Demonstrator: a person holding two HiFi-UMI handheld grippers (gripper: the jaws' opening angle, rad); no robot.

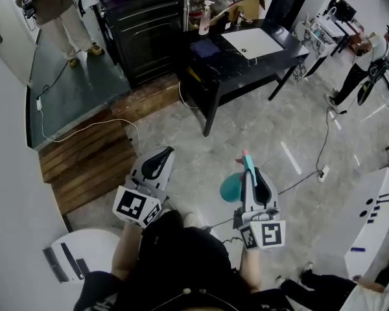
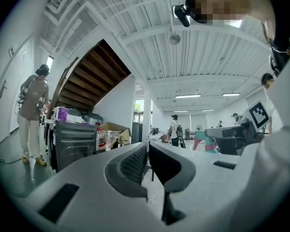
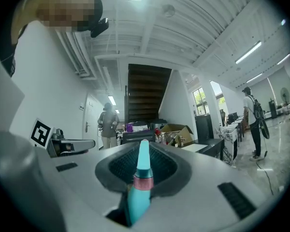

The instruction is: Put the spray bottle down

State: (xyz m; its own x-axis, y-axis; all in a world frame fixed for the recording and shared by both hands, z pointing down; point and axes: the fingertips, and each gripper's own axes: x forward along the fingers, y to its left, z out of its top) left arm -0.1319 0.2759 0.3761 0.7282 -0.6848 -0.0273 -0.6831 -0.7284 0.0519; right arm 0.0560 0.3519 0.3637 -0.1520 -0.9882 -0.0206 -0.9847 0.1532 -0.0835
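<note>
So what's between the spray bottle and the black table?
Only bare floor, in the head view, between spray bottle and black table.

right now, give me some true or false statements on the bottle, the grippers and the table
1. The right gripper holds the teal bottle. True.
2. The left gripper grips a cup. False: its jaws are together with nothing between them.
3. The bottle stands on the black table. False: it is in the right gripper, over the floor, well short of the table.
4. A white sheet lies on the table. True.
</note>
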